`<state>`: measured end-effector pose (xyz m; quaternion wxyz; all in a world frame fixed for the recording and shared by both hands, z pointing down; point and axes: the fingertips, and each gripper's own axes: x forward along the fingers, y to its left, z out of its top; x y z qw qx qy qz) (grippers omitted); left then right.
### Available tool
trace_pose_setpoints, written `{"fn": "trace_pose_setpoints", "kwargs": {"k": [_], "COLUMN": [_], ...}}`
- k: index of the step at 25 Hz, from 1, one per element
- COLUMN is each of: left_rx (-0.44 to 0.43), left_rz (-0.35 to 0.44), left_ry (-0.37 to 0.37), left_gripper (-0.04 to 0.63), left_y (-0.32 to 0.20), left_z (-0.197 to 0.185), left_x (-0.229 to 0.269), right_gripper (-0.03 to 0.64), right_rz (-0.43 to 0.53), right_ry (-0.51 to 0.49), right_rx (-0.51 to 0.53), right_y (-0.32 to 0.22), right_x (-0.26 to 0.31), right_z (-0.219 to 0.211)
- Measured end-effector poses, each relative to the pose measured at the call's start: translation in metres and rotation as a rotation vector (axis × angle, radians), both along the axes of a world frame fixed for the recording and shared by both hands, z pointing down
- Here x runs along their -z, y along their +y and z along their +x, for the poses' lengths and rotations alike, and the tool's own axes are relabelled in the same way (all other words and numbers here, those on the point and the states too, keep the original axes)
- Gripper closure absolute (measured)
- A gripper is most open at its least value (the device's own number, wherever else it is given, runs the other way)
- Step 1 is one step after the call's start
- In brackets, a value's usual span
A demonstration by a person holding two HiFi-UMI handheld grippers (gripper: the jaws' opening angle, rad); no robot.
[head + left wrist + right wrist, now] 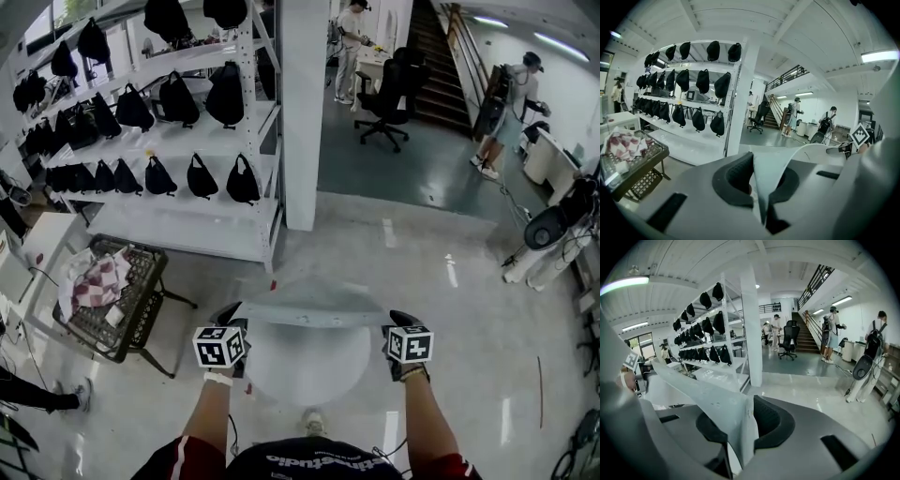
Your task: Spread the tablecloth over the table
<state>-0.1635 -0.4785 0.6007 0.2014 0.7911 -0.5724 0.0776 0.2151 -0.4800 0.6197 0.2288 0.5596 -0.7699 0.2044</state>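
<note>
A: Where is the tablecloth (309, 314) hanging?
B: Just over the round tabletop (309, 366), stretching from the left tool (761, 180), which is clenching one end, to the right tool (740, 425), which is standing released with the cloth loose between its jaws.
A: Room beyond?
B: A wire basket (145, 300) is standing left; the floor (422, 272) is running ahead to the pillar (305, 112).

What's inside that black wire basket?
A crumpled red-and-white checked cloth lies in the basket, with a white cloth beside it. Whatever lies underneath is covered.
</note>
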Motion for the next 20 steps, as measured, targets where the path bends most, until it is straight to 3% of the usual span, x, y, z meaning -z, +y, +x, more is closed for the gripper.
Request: {"fn": "trace_pose_setpoints", "kwargs": {"k": [9,20], "left_rx": [-0.025,-0.036], "left_rz": [-0.03,-0.083], "left_ry": [-0.013,-0.03], "left_gripper": [0.574,0.568], "left_y": [0.017,0.044], "left_z": [0.002,0.003], "left_x": [-0.016,-0.035], "right_gripper": [0.462,0.486], "right_rz": [-0.083,-0.114], "right_ry": [0.033,0.008], "right_rx": [-0.002,-0.043], "right_y": [0.048,0.094], "right_x": [-0.021,-0.028], "right_z": [0.009,0.022]}}
